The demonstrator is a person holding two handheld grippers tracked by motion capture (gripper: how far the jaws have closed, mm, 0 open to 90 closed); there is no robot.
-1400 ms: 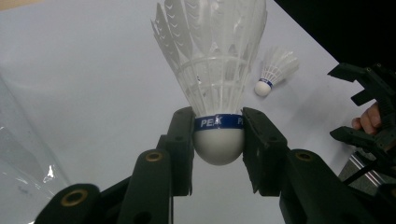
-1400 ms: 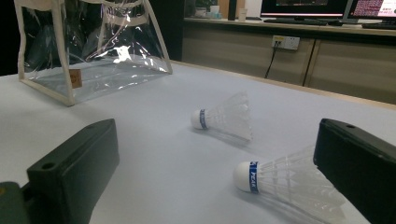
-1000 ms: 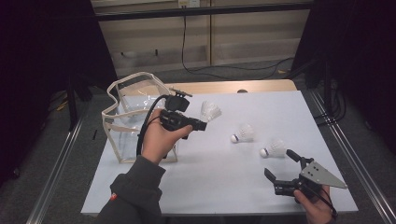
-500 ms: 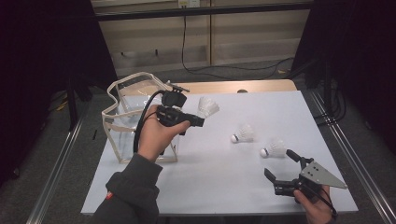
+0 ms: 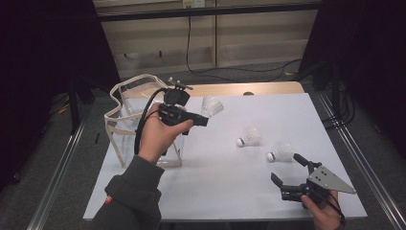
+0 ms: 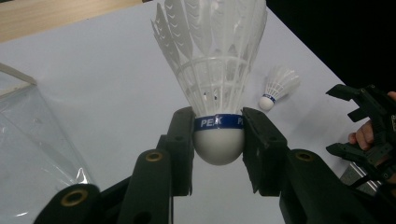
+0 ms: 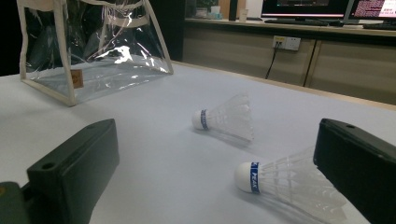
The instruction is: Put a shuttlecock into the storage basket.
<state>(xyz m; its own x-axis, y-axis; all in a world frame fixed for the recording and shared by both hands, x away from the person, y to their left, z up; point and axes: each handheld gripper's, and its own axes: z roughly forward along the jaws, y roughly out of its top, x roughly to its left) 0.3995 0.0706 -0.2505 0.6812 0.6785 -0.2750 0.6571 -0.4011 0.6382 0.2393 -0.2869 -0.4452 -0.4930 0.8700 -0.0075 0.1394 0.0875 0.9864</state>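
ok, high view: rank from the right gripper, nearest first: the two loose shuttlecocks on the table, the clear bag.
1. Nearer shuttlecock, just ahead of the right gripper, on the table's right.
2. Second shuttlecock, farther in, toward the middle.
3. Clear bag, far left edge, behind the left gripper.

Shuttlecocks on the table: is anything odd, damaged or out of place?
Nothing stands out. Two shuttlecocks lie on their sides, feathers intact. The left hand-held gripper grips a third shuttlecock by its cork. The clear bag looks crumpled, not torn.
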